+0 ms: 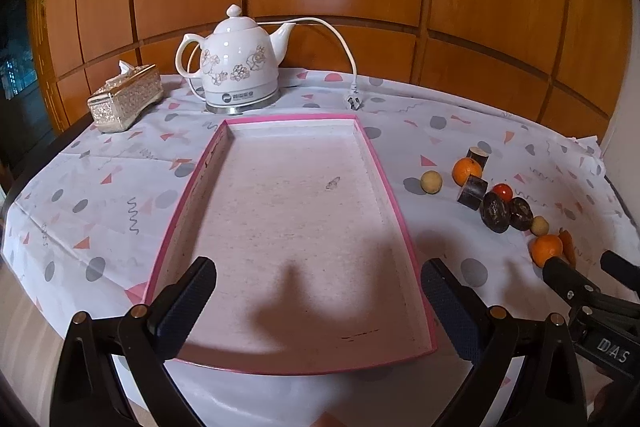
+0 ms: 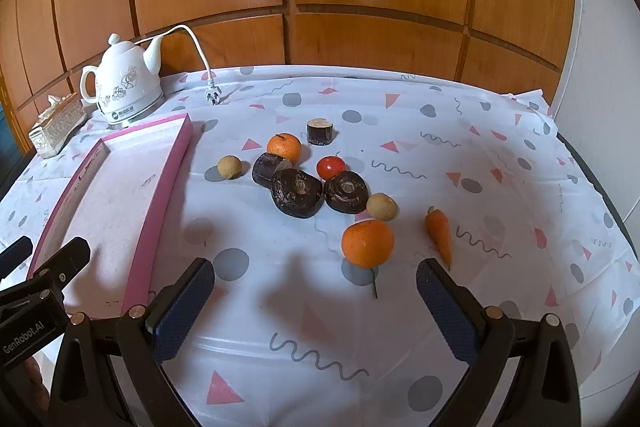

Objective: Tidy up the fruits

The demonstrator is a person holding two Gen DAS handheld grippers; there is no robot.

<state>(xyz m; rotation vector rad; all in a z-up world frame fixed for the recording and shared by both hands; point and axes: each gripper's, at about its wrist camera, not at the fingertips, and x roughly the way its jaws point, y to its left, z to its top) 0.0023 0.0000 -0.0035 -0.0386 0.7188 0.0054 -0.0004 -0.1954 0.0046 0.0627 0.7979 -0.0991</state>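
- Fruits, among them a near orange (image 2: 367, 243), lie loose on the table (image 2: 460, 155), right of the pink tray (image 2: 160, 195).
- Right tongs (image 2: 315, 303) spread wide, holding nothing, just before the orange.
- Left tongs (image 1: 319, 303) spread over the tray's near end.

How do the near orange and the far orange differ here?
The near orange lies alone just ahead of the right gripper; the far orange sits against a dark cut piece. The near one looks bigger, being closer. Both are round, orange and outside the pink tray.
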